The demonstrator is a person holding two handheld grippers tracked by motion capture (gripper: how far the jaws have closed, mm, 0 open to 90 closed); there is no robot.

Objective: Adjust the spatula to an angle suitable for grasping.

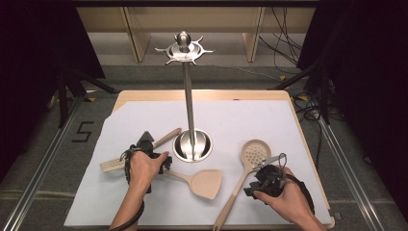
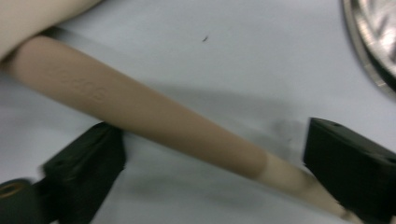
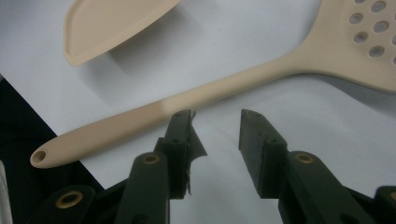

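Left gripper (image 1: 146, 153) sits low over the near-left bench (image 1: 298, 144), jaws open and straddling a tan handle; the left gripper view shows that handle (image 2: 140, 112) running diagonally between the jaws, touching or just beside the left one, clear of the right one, so not clamped yet. From the high view it cannot be told for certain whether this handle belongs to the turner (image 1: 204, 183) or the slotted spatula (image 1: 120, 162), since the hand (image 1: 144, 168) covers the crossing. Right gripper (image 1: 262, 180) is open too, holding nothing, tips just near of the skimmer handle (image 3: 140, 121), which lies at near right. The utensils look light, stiff and smooth, likely silicone-coated, so a bit slippery; best grab is mid-handle on the thicker part, square across it, not on the thin neck. The hang hole at the skimmer's end (image 3: 38, 157) shows in the right gripper view; the high view is too coarse for it. The high view alone gives the layout: steel rack (image 1: 190, 96) with hooks at centre-far, skimmer head (image 1: 256, 153) right of its base.
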